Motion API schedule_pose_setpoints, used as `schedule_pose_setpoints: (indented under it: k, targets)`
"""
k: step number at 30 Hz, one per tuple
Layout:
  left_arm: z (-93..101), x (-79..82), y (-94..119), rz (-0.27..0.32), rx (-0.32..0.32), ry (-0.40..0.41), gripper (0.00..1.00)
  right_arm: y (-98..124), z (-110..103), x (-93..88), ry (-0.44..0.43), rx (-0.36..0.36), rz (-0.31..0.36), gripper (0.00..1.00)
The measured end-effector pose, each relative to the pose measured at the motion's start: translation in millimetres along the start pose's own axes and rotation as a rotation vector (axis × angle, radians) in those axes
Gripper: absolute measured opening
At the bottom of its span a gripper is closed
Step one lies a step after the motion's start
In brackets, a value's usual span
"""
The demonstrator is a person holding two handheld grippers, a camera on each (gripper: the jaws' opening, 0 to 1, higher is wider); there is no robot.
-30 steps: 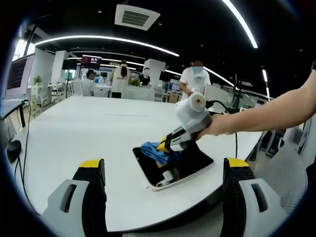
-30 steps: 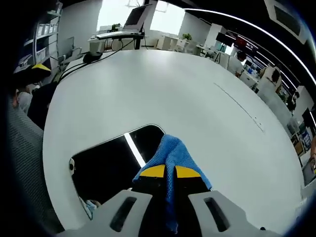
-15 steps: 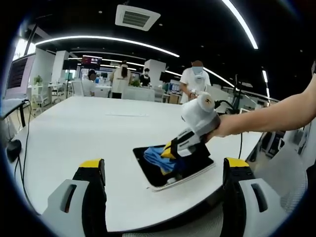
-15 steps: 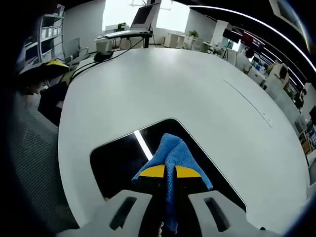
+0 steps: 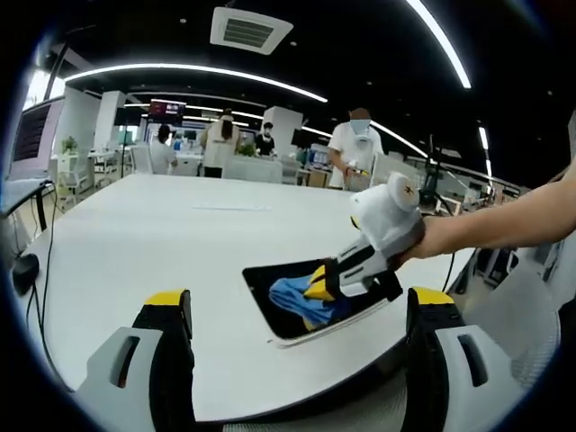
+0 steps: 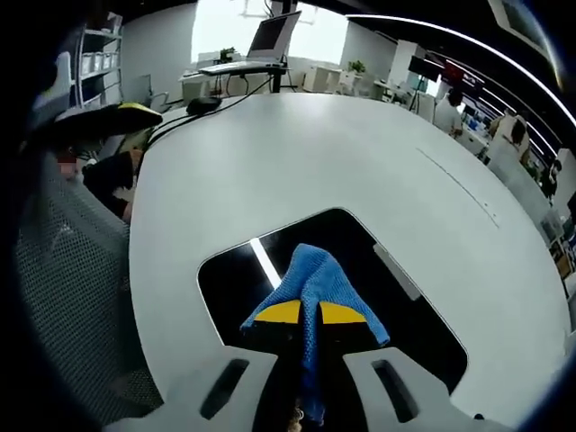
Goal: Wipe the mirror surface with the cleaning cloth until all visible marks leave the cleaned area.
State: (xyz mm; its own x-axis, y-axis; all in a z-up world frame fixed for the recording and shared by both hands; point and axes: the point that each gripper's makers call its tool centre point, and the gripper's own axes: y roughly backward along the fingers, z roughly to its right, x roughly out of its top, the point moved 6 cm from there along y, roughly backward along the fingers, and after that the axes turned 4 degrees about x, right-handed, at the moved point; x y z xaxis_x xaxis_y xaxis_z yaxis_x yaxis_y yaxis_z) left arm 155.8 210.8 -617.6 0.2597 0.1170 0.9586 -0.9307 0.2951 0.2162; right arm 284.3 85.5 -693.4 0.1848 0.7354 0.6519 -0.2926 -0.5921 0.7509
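Note:
A dark rectangular mirror [image 5: 274, 286] [image 6: 234, 279] with a pale rim lies flat near the white table's front edge. In the right gripper view my right gripper [image 6: 305, 312] is shut on a blue cleaning cloth [image 6: 310, 279], which is pressed onto the mirror's middle. The left gripper view shows that same right gripper [image 5: 324, 286] coming in from the right, held by a bare arm, with the cloth [image 5: 295, 295] bunched on the glass. My left gripper [image 5: 299, 310] hangs open at the near table edge, short of the mirror, holding nothing.
The big white table [image 5: 135, 234] stretches away with much bare surface. A cable [image 5: 45, 252] trails along its left side. An office chair [image 6: 63, 297] stands at the table's edge. Several people [image 5: 358, 144] stand at desks far behind.
The right gripper with the cloth has slid across the mirror, rightward in the left gripper view, toward its near-right part. The left gripper has stayed still.

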Motion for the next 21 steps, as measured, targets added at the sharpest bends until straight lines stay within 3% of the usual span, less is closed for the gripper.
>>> schedule_pose_setpoints:
  k: [10,21]
  targets:
    - [-0.6,0.6,0.0,0.003,-0.002,0.002,0.98,6.8,-15.0,-6.1,0.003,0.002,0.017,0.00]
    - [0.3,2.5,0.8,0.020,-0.004,0.004,0.98,14.2,-33.3,-10.0,0.105,-0.012,-0.007,0.00]
